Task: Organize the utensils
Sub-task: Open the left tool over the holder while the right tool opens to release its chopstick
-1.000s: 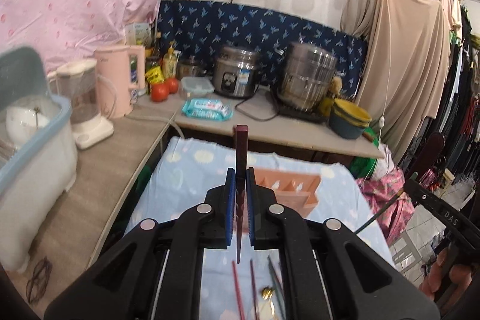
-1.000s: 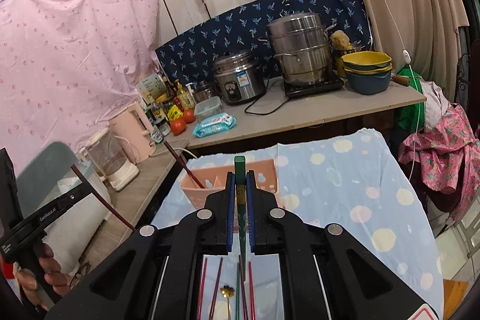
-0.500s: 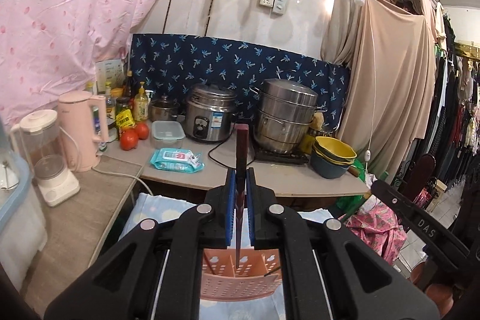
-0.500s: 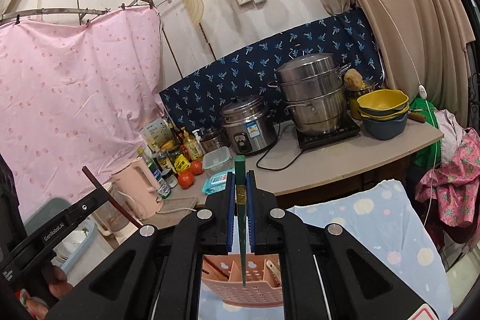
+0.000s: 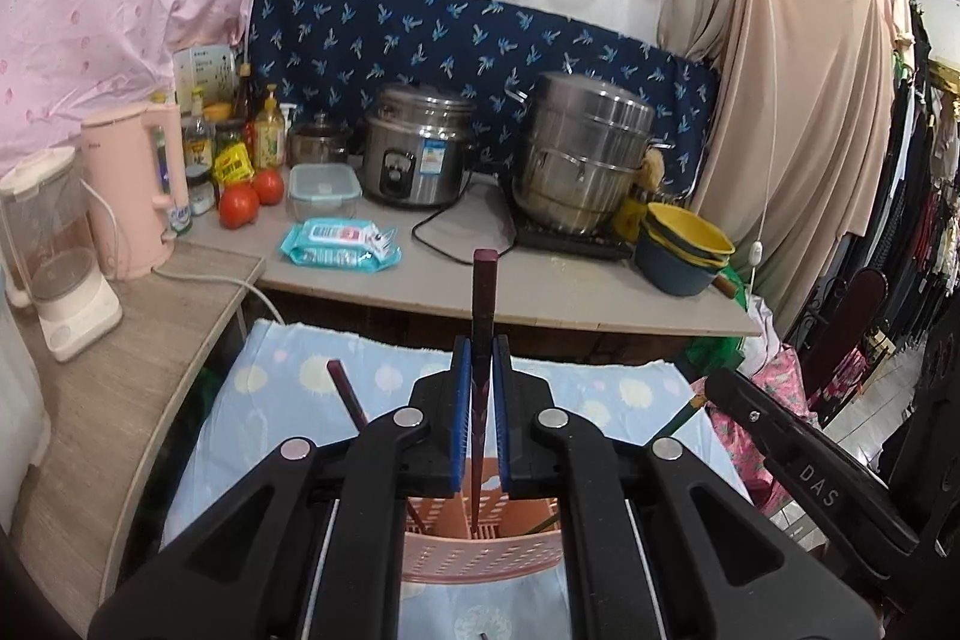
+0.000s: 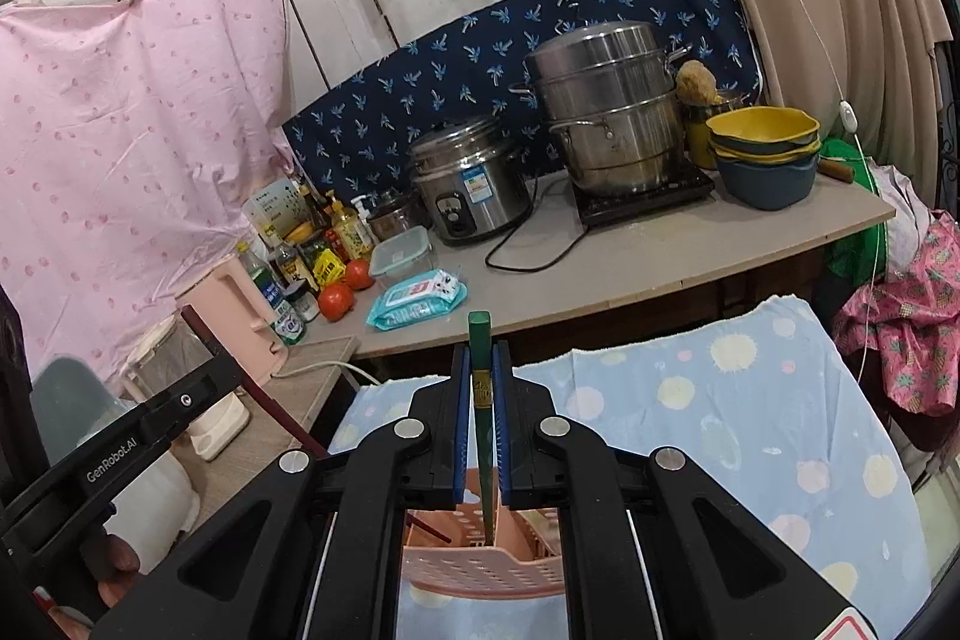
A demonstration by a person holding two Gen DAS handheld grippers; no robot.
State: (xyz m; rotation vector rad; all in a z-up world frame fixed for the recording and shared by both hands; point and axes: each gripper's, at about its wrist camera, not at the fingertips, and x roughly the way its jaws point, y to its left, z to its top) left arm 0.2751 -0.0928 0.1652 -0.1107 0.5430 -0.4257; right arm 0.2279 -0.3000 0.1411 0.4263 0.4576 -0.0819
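Note:
My left gripper (image 5: 478, 400) is shut on a dark red chopstick (image 5: 482, 316), held upright with its tip down inside the pink slotted utensil holder (image 5: 480, 559). My right gripper (image 6: 480, 406) is shut on a green chopstick (image 6: 482, 376), also upright with its tip inside the same pink holder (image 6: 480, 571). A second dark red chopstick (image 5: 347, 391) leans out of the holder to the left. The holder stands on a light blue spotted cloth (image 6: 750, 430).
A grey counter (image 6: 660, 256) behind holds a rice cooker (image 5: 414, 154), a steel steamer (image 5: 582, 154), stacked bowls (image 5: 684, 250), a wipes pack (image 5: 339, 244), tomatoes and bottles. A pink kettle (image 5: 135, 196) and blender (image 5: 54, 250) stand left. Clothes hang right.
Both grippers rose from the loose utensils on the cloth and moved over the pink holder. Both chopsticks now reach down into it.

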